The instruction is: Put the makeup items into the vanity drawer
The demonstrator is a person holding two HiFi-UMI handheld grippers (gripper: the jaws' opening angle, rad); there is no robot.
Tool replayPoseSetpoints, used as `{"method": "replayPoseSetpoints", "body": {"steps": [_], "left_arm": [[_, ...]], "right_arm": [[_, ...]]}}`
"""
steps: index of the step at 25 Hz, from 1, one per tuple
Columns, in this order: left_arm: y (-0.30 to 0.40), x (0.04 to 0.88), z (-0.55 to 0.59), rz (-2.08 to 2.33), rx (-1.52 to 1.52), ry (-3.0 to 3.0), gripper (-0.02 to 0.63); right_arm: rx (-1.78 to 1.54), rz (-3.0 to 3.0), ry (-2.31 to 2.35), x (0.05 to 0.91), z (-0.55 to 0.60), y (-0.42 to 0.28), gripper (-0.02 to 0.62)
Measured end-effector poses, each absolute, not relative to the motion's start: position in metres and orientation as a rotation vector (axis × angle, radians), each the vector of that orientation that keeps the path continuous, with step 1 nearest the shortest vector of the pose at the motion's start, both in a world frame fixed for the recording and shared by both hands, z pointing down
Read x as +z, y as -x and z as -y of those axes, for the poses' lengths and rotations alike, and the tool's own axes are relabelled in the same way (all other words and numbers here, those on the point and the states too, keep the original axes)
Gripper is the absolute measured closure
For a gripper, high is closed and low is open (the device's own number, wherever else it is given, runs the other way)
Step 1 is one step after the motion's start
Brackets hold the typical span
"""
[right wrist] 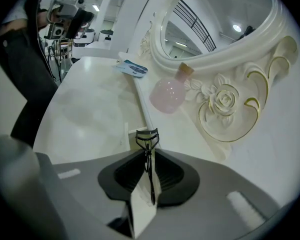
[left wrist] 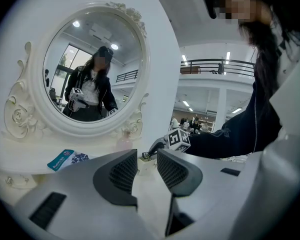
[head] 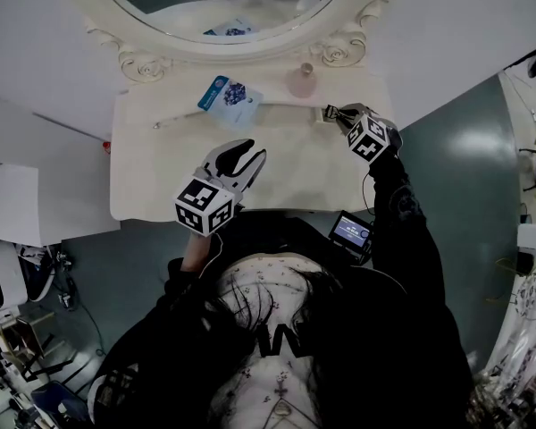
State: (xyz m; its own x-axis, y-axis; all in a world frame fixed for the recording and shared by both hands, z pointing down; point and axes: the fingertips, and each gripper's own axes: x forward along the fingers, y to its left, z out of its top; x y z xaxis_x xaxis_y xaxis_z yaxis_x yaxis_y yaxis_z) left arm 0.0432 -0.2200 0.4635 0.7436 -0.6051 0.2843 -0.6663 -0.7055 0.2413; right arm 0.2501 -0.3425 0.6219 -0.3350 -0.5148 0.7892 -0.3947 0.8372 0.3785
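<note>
black eyelash curler (right wrist: 148,159): one; pink bottle (right wrist: 167,95): one

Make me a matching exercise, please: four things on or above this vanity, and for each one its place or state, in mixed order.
1 eyelash curler
2 pink bottle
3 blue-and-white packet
4 left gripper

A jaws apart, nothing between them
B between the right gripper's jaws
C lying on the vanity top, left of the bottle
D upright by the mirror frame

Pairs: 1-B, 2-D, 3-C, 4-A
</note>
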Motion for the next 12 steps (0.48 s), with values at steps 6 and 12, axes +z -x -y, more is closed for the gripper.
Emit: {"method": "replayPoseSetpoints", "body": {"steps": [6, 12], "left_arm": [[-0.046, 0.465, 0.22, 0.979, 0.275, -2.616, 0.483], [-0.047, 0.466, 0.221, 0.98, 0.284, -2.614, 0.483]], "right_arm": [[-0.084, 2.0, -0.683, 0.619, 0.339, -0.253, 0.517], [0.01, 2.027, -0.673, 0.619, 0.331, -0.259, 0.497]]}}
